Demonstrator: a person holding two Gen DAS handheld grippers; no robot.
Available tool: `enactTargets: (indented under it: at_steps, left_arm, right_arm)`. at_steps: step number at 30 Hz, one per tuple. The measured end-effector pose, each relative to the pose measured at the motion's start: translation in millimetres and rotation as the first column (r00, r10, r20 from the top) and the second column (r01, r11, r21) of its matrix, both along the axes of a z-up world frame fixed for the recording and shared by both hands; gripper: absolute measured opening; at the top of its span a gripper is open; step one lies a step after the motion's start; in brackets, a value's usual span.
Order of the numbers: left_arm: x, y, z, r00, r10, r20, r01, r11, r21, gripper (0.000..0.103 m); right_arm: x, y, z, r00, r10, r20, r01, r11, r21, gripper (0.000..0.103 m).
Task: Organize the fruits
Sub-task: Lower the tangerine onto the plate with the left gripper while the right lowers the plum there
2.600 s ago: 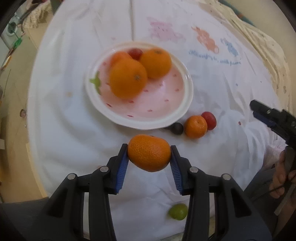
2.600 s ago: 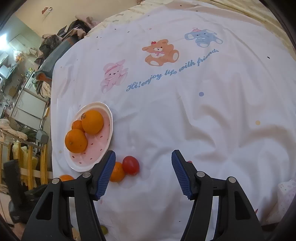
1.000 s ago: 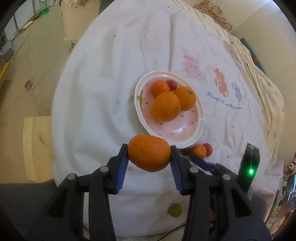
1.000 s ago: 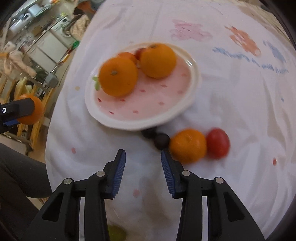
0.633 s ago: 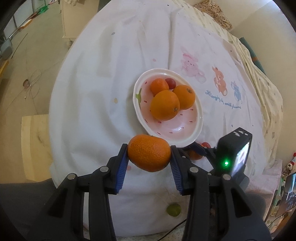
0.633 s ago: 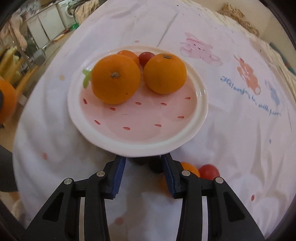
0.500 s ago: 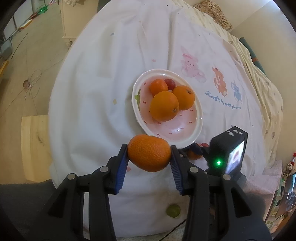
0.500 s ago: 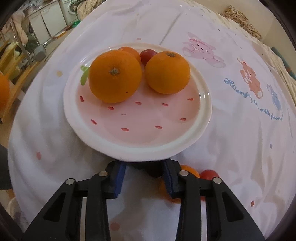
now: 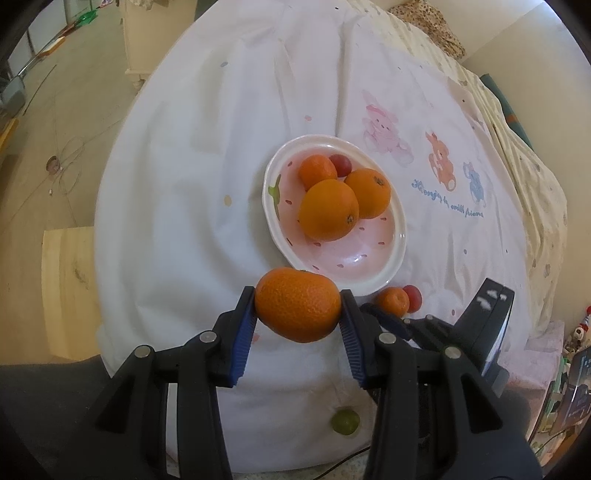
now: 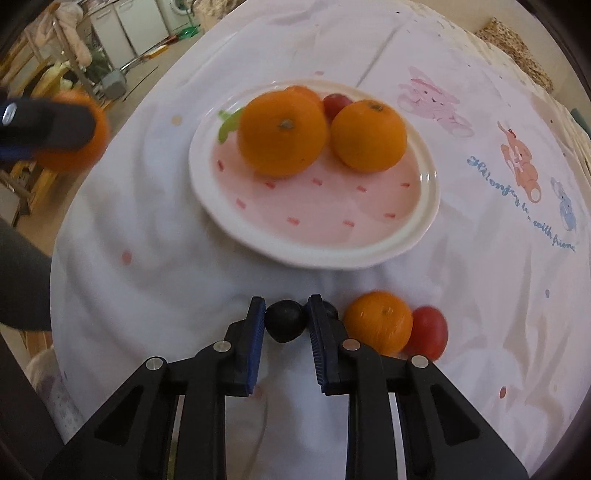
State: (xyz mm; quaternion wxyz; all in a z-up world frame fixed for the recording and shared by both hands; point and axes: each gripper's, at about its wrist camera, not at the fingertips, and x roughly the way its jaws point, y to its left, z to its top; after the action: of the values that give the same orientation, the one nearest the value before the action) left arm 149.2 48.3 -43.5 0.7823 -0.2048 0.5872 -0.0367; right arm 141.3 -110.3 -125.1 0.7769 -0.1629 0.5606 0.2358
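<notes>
Now left fingers (image 9: 242,325) clamped on mandarin (image 9: 297,310), right fingers (image 10: 256,332) nearly closed, pinching dark grape (image 10: 285,320).

plate (image 10: 430,206): white rim, pink, red dashes | cloth (image 10: 480,258): white, cartoon animals | pads (image 10: 255,343): blue | grape (image 10: 285,320): dark

Oranges (image 10: 282,134) on plate (image 10: 428,206) (3 loose).

A lived-in home. A white cloth (image 9: 192,206) printed with cartoon animals and cursive writing fills the middle of both views. At the upper left of the right wrist view stand white kitchen cabinets (image 10: 122,27) and a washing machine (image 10: 181,11), with wooden chairs (image 10: 22,177) at the left edge.
</notes>
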Motion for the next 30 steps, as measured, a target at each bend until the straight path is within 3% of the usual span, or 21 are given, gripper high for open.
enactTargets:
  at_steps: [4, 7, 12, 16, 24, 30]
  left_arm:
    - [-1, -1, -3, 1.000, 0.001, -0.004, -0.001, 1.000, 0.012, 0.040]
    - [0, 2, -5, 1.000, 0.009, -0.003, -0.009, 1.000, 0.029, 0.040]
    - [0, 7, -7, 1.000, 0.022, -0.002, -0.022, 0.998, 0.054, 0.039]
    - [0, 10, -7, 1.000, 0.030, 0.003, -0.030, 0.997, 0.073, 0.039]
    - [11, 15, 4, 0.999, 0.023, 0.029, -0.026, 0.994, 0.102, 0.039]
    - [40, 22, 18, 0.998, 0.027, 0.049, -0.031, 0.995, 0.091, 0.039]
  right_arm:
    - [-5, -2, 4, 1.000, -0.010, -0.001, 0.010, 1.000, 0.021, 0.025]
    - [-6, -14, 14, 0.997, -0.070, -0.038, 0.074, 0.991, 0.113, 0.025]
    - [-6, -47, 51, 0.986, -0.162, -0.049, 0.169, 0.948, 0.270, 0.025]
    - [-1, -68, 76, 0.978, -0.206, -0.032, 0.204, 0.918, 0.340, 0.025]
    - [26, -93, 108, 0.970, -0.240, 0.025, 0.205, 0.872, 0.444, 0.025]
    - [62, -93, 109, 0.973, -0.230, 0.024, 0.191, 0.857, 0.479, 0.025]
